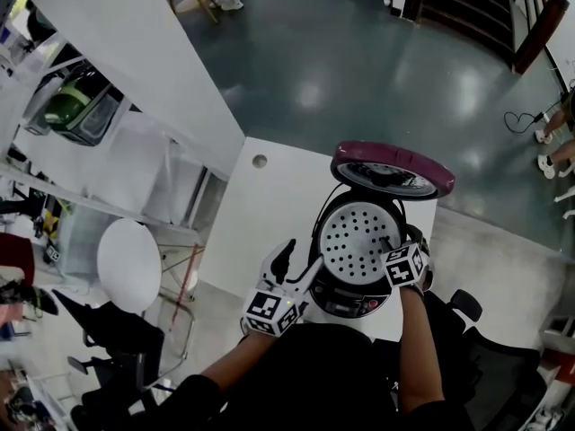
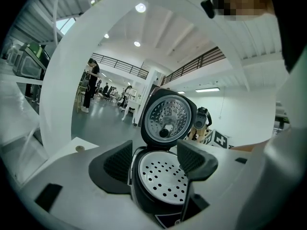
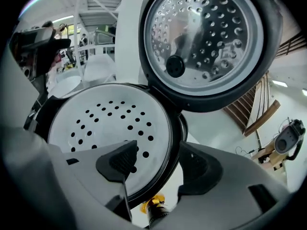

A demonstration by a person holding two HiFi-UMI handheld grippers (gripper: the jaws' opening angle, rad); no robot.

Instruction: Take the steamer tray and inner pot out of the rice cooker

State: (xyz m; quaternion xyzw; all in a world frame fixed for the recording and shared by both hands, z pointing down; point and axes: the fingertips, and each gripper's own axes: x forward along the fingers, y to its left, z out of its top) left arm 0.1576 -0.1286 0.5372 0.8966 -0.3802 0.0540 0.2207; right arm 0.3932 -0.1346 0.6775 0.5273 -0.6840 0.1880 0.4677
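My right tool [image 1: 396, 241] has its jaws moderately wide and holds nothing. In the right gripper view, the right tool [image 3: 158, 153] straddles the right edge of the rice cooker [image 1: 349, 296]. One jaw hangs over the perforated steamer tray [image 3: 103, 116] and the other sits outside the cooker's dark rim. I cannot tell whether either pad touches.

My left tool [image 1: 299, 257] is also wide and empty, at the cooker's near left side and just beside its body. Along the left tool [image 2: 156, 157] I see the cooker framed between the jaws but farther off, not gripped.

The steamer tray [image 1: 355, 236] is seated in the top of the cooker, white and round with rows of dark holes. It covers the inner pot, which I cannot make out in any view. The lid [image 1: 392, 169] stands open at the far side, hinged up.

The head view alone shows the lid's maroon outer shell and the cooker standing near the near edge of the white table [image 1: 269, 200]. The gripper views show the lid's [image 3: 206, 42] shiny dimpled inner plate with its dark centre knob. The right gripper view also shows a small yellow part [image 3: 152, 205] below the rim, between the jaws.
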